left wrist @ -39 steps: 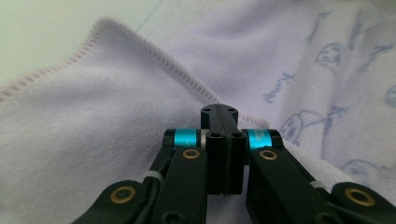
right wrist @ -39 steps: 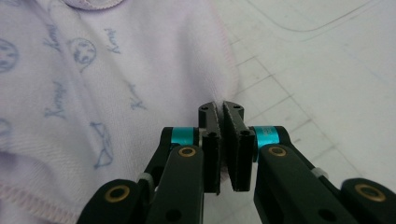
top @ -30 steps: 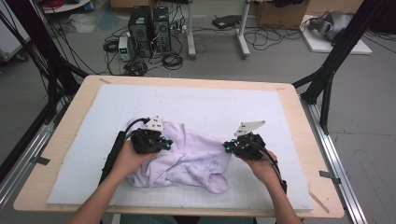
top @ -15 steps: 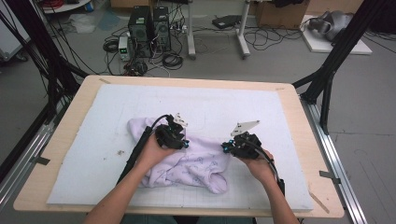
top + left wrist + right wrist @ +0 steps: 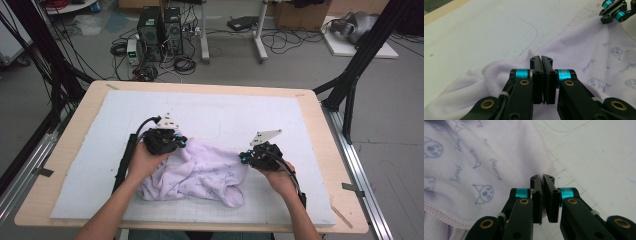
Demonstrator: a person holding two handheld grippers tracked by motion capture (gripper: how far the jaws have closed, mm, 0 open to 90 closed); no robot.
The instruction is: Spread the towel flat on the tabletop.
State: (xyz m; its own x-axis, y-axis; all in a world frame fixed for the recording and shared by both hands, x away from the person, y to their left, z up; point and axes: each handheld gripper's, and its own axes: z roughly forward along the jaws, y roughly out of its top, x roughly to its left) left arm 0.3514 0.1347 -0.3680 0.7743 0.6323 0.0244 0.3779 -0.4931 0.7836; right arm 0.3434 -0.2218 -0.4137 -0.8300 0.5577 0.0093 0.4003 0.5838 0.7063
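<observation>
A: While I keep the left gripper (image 5: 541, 60) freshly clamped on the lilac garment (image 5: 195, 172) at lower centre, is the hold secure?

B: Uncertain. Right gripper (image 5: 542, 178) is pinched on its hem; a thin bite may slip under tension.

pale lilac printed cloth (image 5: 192, 172) lies crumpled on the white mat (image 5: 225, 115).

- Tabletop (image 5: 65, 165): pale wood, rectangular, bare rim on all sides.
- White mat (image 5: 225, 112) lies flat on it, covers most of the surface, faint grid and curved pencil lines.
- Lilac printed cloth (image 5: 195, 172) lies bunched on the mat, near the front edge, small blue cartoon figures.
</observation>
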